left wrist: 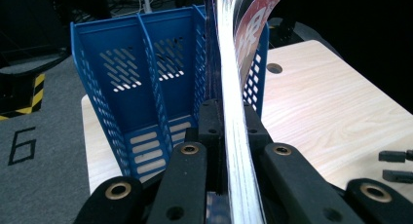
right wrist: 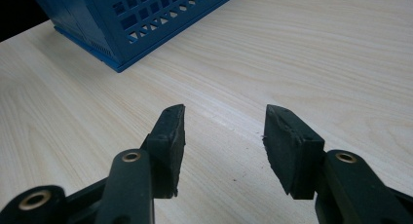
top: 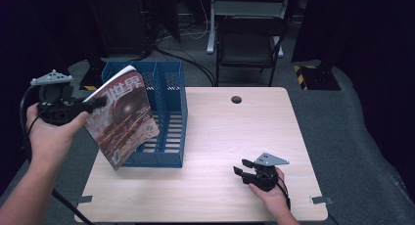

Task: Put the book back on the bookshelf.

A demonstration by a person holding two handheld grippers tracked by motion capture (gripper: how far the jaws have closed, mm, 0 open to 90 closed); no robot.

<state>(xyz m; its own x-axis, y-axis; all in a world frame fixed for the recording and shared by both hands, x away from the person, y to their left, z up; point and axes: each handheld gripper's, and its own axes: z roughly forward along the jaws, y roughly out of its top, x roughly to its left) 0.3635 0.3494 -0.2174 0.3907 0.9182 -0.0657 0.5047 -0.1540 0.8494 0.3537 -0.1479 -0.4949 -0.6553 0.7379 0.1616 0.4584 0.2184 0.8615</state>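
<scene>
A magazine (top: pixel 122 118) with a red cover and white characters hangs tilted in the air over the left front of a blue slotted file rack (top: pixel 169 115). My left gripper (top: pixel 98 103) is shut on the magazine's upper left edge, held by a hand at the table's left side. In the left gripper view the magazine's page edges (left wrist: pixel 234 112) run upright between the two closed jaws, with the blue rack (left wrist: pixel 141 83) behind them. My right gripper (top: pixel 243 167) rests on the table (top: pixel 235 132) near the front right, open, with nothing between its fingers (right wrist: pixel 168 141).
The rack's compartments are empty and open towards me. A round cable hole (top: pixel 236 99) sits at the table's back edge. A dark folding chair (top: pixel 249 44) stands behind the table. The rack's corner (right wrist: pixel 117 29) lies ahead and left of the right gripper.
</scene>
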